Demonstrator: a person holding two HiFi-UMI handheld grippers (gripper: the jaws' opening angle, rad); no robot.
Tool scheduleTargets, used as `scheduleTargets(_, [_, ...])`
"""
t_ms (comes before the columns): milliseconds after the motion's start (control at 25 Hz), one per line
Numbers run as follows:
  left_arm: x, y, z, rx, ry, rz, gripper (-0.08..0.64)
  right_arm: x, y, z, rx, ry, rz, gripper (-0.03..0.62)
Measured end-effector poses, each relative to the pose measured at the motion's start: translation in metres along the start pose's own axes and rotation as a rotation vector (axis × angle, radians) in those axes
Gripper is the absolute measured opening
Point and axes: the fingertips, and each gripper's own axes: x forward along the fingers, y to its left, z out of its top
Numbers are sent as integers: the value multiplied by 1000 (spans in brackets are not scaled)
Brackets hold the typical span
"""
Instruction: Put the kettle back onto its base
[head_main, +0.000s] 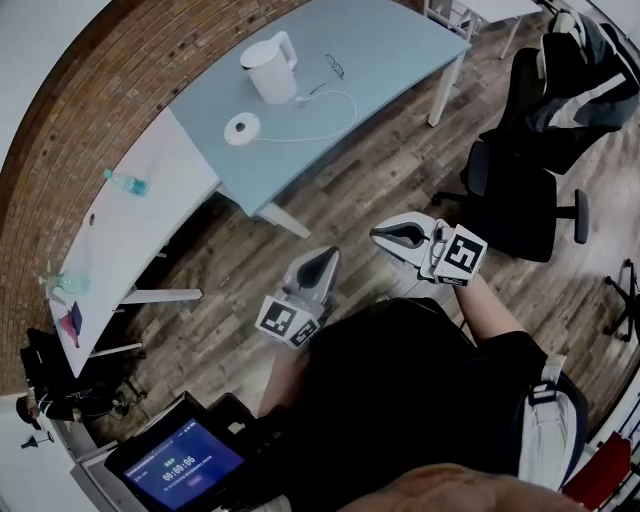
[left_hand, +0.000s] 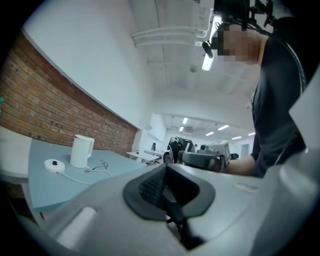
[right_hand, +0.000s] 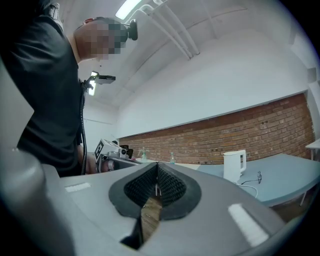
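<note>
A person is standing on a wooden floor (head_main: 380, 170), well back from a blue-grey counter (head_main: 390, 45), and is holding a pair of tongs in each hand. The white kettle (head_main: 268, 70) is standing upright on the counter just beside its round white base (head_main: 242, 129), not on it, with the base on the nearer side and the handle facing away from the person. Both pairs of tongs are pointing level toward the counter, well apart from the kettle, which is lying ahead and somewhat to the left. The left tongs (head_main: 328, 257) are pressed together on nothing, and the right tongs (head_main: 380, 234) are likewise closed and empty. Neither hand is looking plainly nearer.
</note>
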Motion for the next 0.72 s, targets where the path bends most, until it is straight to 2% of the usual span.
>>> scheduleTargets(400, [39,-6,2,17,0,-27,5,-33,-27,-7,36,-20,-34,6])
scheduleTargets(720, [53,0,-4,9,22,-32,5,-26,-31,-16,32,-12,3,6])
